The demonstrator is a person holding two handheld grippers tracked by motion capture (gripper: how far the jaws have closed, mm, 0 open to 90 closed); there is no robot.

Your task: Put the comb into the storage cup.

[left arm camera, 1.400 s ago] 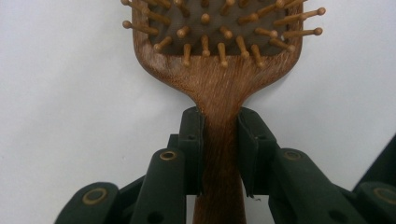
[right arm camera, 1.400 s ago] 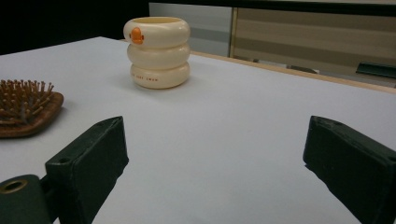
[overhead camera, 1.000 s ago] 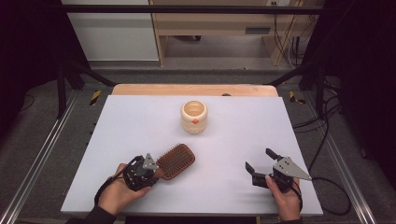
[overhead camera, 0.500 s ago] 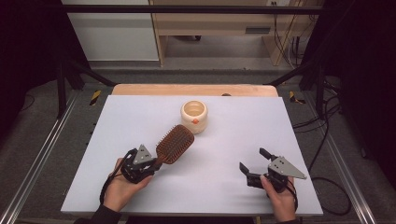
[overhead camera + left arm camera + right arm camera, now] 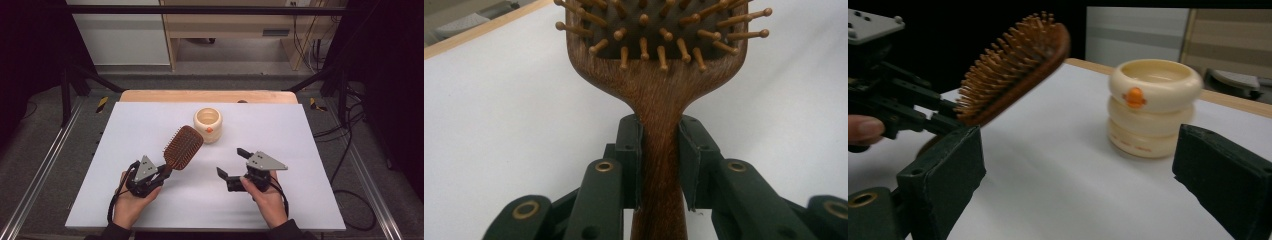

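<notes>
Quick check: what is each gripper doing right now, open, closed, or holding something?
Left gripper: closed on the handle of the hairbrush, lifted off the table.
Right gripper: open, holding nothing.

The high view looked forward and down over the white rectangular table (image 5: 300,150). The left gripper view sat close along the brown wooden bristled hairbrush (image 5: 659,75). The right gripper view faced level across the table, sharing that hairbrush (image 5: 1013,65) and the cream ribbed ceramic pot (image 5: 1153,107).

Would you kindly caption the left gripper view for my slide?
Left tongs clamp the wooden paddle hairbrush by its handle above the white table.
</notes>
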